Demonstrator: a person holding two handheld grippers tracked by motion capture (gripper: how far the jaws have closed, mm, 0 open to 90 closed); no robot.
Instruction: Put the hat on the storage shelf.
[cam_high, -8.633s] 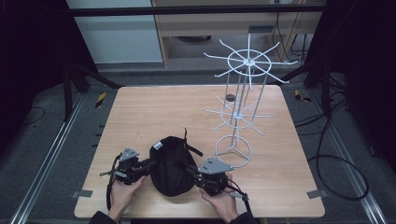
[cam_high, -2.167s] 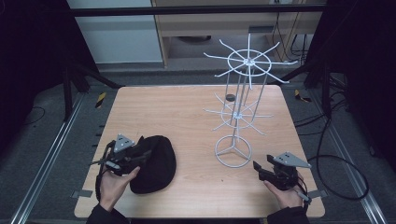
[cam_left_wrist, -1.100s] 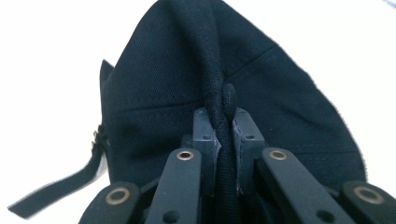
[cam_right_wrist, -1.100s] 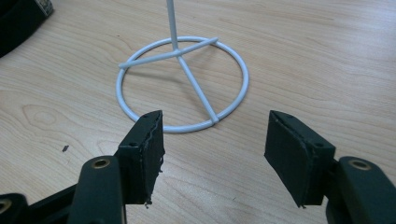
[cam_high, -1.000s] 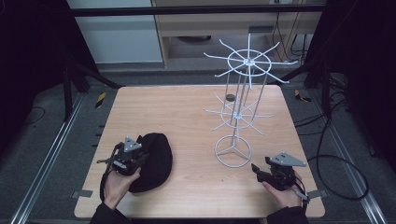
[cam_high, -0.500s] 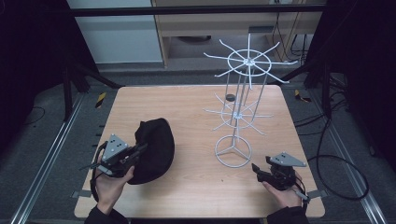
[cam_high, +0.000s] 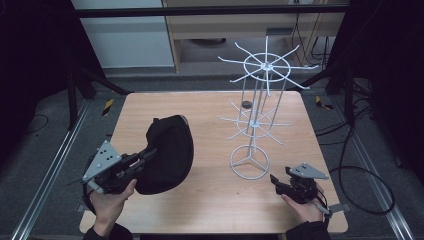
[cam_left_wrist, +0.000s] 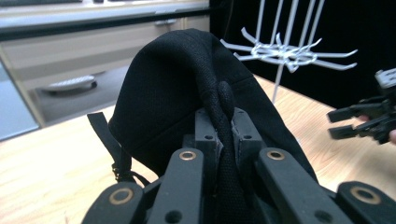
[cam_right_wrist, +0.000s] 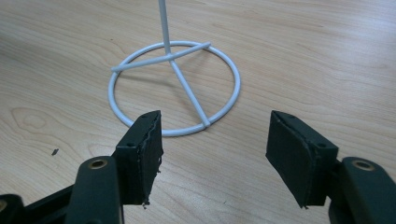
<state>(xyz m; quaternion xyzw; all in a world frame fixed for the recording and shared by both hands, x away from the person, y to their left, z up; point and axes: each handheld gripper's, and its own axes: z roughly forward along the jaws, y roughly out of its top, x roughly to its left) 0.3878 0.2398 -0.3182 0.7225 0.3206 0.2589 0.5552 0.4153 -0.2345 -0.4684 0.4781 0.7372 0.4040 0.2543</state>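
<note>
Table (cam_high: 210, 107): a wooden top that is carrying everything, with a small dark round object (cam_high: 246, 104) lying near its far edge behind the rack.
Rack (cam_high: 257, 120): a white wire stand that is standing upright right of centre, with two tiers of radiating hooks and a ring base (cam_right_wrist: 175, 88); every hook is showing bare.
Cap (cam_high: 167, 152): a black cap that is sitting at the left front of the table, well apart from the rack, tipped up on its edge, though whether it is quite clear of the wood I cannot tell; a strap (cam_left_wrist: 109, 144) is hanging loose at its side.
Left gripper (cam_high: 145, 156): its jaws are clenching on a fold of the cap's edge, the fabric (cam_left_wrist: 223, 140) running up between the pads in the left gripper view.
Right gripper (cam_high: 275, 181): it is waiting near the front right, just beside the ring base, its jaws spread wide with nothing between them.
Progress: judging by the bare hooks, the work is looking early; the grasp is made, while the carry across to the rack and the hanging on a hook are both remaining.
</note>
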